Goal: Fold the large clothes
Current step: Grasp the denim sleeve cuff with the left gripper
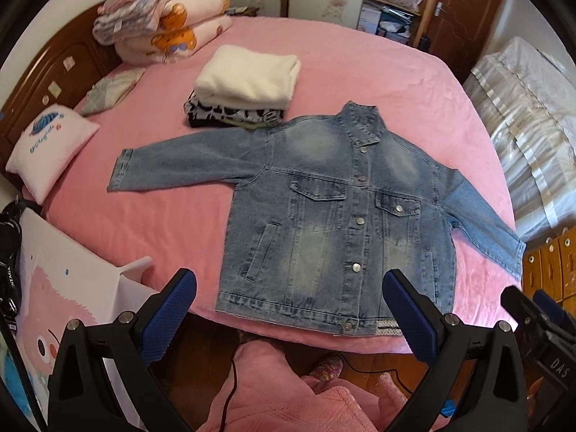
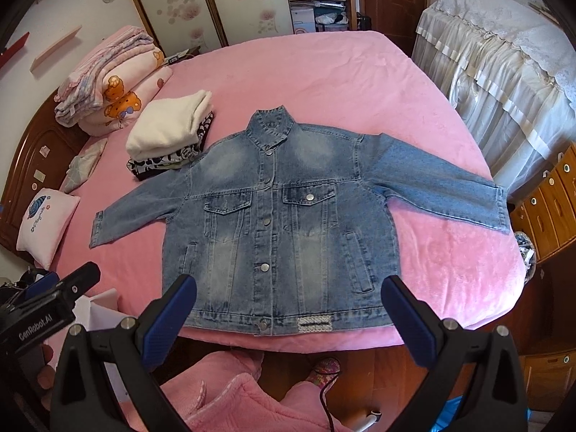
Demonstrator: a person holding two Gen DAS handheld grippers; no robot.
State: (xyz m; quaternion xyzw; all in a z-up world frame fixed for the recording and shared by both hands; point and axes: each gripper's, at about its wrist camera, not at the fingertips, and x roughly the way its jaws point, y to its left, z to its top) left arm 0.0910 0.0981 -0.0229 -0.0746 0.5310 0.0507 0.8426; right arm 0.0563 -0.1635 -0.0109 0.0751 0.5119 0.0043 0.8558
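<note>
A light-blue denim jacket (image 1: 324,216) (image 2: 280,216) lies flat and buttoned, front up, on the pink bed (image 1: 151,230) (image 2: 450,262), with both sleeves spread out sideways and its hem at the near edge. My left gripper (image 1: 289,309) hovers open above and in front of the hem, holding nothing. My right gripper (image 2: 288,313) is likewise open over the hem, apart from the cloth. Each gripper's body shows at the edge of the other's view.
A stack of folded clothes (image 1: 248,86) (image 2: 169,133) topped by a cream garment sits behind the jacket's left sleeve. Folded quilts (image 1: 162,14) and small pillows (image 1: 50,147) lie by the wooden headboard. A covered piece of furniture (image 2: 504,72) and drawers (image 2: 547,198) stand to the right. A person's pink-clad legs are below.
</note>
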